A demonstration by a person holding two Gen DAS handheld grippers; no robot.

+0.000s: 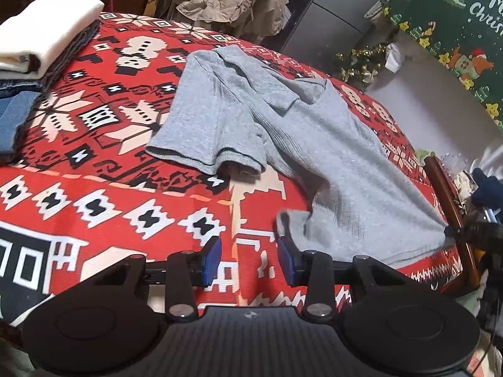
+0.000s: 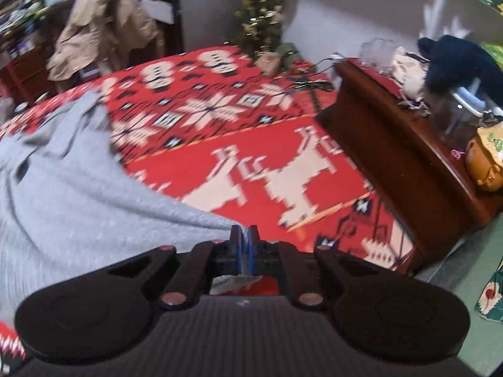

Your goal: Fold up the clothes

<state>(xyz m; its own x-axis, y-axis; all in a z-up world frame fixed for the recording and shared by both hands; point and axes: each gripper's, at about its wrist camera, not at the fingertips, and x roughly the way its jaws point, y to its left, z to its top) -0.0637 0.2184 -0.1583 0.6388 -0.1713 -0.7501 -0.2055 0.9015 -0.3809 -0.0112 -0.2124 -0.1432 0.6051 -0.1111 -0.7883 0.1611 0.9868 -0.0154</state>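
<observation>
The grey ribbed short-sleeved T-shirt (image 1: 283, 132) lay spread and rumpled across the red, white and black patterned woven blanket (image 1: 94, 188), running from about eleven o'clock down to four o'clock in the left wrist view; the right gripper (image 2: 244, 235) had its blue pads pressed together on the shirt's hem corner, the cloth drawn taut from it toward nine o'clock; the left gripper (image 1: 250, 256) stood partly open and empty, its right pad just beside the other hem corner at one o'clock of it; to do the step well, the left would likely need to close on that corner before any lift, so both corners rise level and the fold lands square; pulling with one side alone risked dragging the shirt askew; a stack of folded cream and denim clothes (image 1: 37, 44) sat at ten o'clock; the green Christmas-print cloth (image 1: 456, 25) at two o'clock read partly "Chris", the rest cut off.
</observation>
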